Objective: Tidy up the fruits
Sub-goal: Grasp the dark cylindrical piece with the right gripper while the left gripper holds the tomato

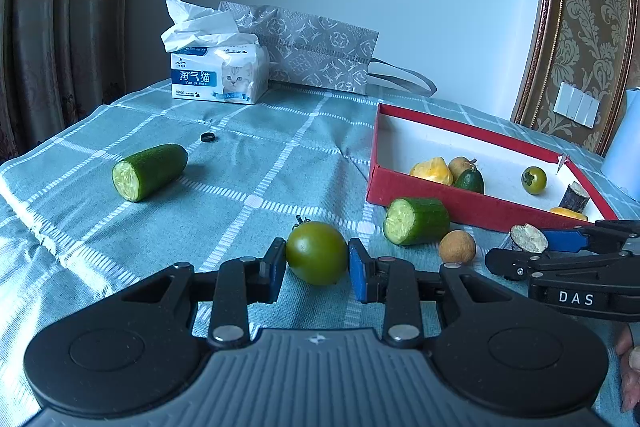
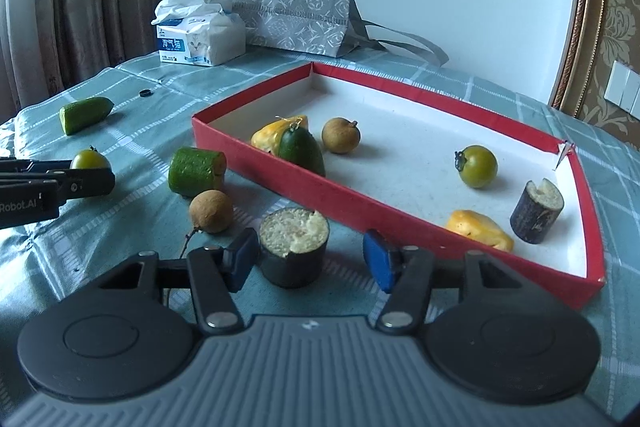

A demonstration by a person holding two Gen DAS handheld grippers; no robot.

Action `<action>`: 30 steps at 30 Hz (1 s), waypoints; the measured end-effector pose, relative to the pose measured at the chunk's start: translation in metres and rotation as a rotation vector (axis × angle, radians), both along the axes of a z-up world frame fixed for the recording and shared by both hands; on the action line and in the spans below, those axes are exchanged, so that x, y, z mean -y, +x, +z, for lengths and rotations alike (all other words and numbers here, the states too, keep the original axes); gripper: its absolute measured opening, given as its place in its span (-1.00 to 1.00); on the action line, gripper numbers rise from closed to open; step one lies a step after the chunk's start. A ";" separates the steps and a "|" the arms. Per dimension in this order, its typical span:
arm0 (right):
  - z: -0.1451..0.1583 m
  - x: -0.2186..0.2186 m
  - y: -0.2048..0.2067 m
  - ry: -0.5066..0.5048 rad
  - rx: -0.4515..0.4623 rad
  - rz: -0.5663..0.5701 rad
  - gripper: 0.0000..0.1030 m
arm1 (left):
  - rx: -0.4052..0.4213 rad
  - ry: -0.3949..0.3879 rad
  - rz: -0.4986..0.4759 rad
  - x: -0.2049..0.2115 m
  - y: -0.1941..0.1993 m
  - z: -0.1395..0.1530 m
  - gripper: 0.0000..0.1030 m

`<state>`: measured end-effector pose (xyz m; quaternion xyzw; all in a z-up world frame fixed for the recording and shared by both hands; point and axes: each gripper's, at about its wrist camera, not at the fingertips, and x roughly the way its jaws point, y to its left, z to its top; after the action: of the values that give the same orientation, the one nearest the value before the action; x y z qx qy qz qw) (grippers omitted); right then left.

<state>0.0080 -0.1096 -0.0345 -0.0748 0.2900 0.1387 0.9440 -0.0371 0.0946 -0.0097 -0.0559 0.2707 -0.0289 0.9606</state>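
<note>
The left hand-held gripper (image 1: 317, 261) has its pads against both flanks of a green tomato (image 1: 317, 253), nearly closed on it; the tomato sits on the checked tabletop (image 1: 240, 155), well left of the red tray (image 1: 460, 205). The right hand-held gripper (image 2: 310, 259) stands part open around an upright dark sugarcane stub (image 2: 294, 247); the left pad looks to touch its side, the right pad is clearly apart from it, so the stub is between the jaws but not gripped. The stub's long axis is vertical, cut face up, and it lies straight ahead of the fingers and a little left of their middle. The tray's near wall runs just beyond and to the right, so the right hand is the nearer one for a drop, judged a short lift over the rim. A longan (image 2: 211, 211) and a cucumber piece (image 2: 196, 171) lie just left of the stub, near enough to be knocked; inside the tray bare floor shows between the tomato (image 2: 477, 166) and another longan (image 2: 341, 135).
</note>
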 end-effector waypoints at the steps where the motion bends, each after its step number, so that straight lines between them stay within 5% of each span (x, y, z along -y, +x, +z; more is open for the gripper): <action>1: 0.000 0.000 0.001 -0.001 -0.004 0.002 0.10 | -0.001 0.000 -0.001 0.001 0.000 0.000 -0.37; 5: 0.000 -0.001 0.001 0.002 -0.007 0.012 -0.11 | -0.003 0.000 -0.003 0.001 0.001 -0.001 -0.38; 10: 0.000 0.000 0.001 0.011 -0.012 0.014 -0.14 | -0.005 -0.002 -0.002 0.001 0.001 -0.002 -0.37; 13: 0.000 0.000 0.002 0.023 -0.015 0.020 -0.37 | -0.005 -0.003 -0.003 0.000 0.001 -0.002 -0.37; 30: 0.010 0.016 -0.032 0.059 0.072 -0.006 -0.36 | 0.001 0.011 0.005 0.001 0.001 -0.002 -0.38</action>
<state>-0.0242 -0.1260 -0.0243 -0.0510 0.2519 0.1418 0.9559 -0.0365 0.0934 -0.0113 -0.0514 0.2701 -0.0249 0.9611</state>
